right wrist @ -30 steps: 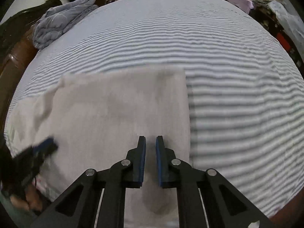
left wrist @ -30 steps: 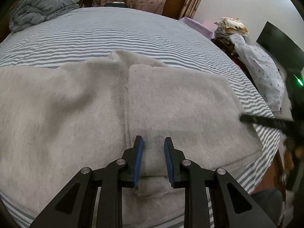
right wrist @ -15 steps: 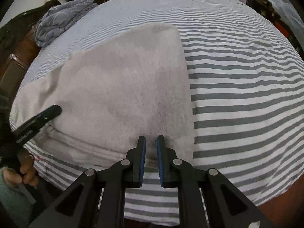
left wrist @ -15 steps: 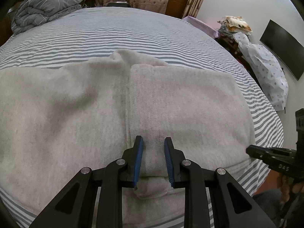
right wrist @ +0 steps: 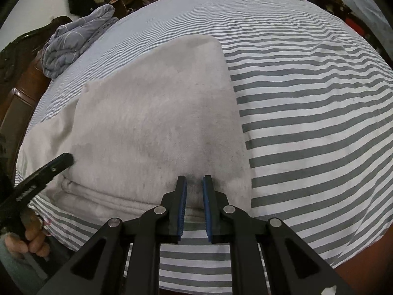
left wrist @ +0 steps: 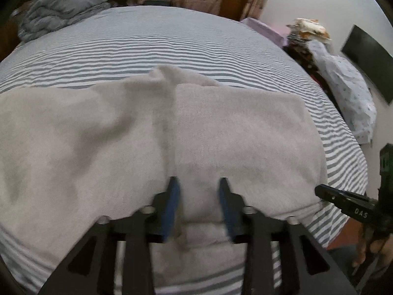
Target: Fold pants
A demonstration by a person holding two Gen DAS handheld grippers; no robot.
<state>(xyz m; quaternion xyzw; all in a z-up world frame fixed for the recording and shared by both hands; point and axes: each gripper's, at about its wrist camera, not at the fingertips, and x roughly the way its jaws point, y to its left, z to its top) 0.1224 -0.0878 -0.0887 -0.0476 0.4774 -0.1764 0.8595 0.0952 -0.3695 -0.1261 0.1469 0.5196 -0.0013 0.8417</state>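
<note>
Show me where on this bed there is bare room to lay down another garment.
Free: the striped sheet right of the folded grey pants, and the stretch beyond them up to the crumpled grey-blue quilt. Crowded: the near edge, where the pants lie.

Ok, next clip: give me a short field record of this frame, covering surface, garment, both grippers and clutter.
surface: striped bed sheet
garment: grey pants, folded over, at the near bed edge
left gripper: jaws just been opening, pants edge between them, pads not pressing
right gripper: jaws nearly together over the pants' near right corner
clutter: grey quilt bunched at the far end
</note>
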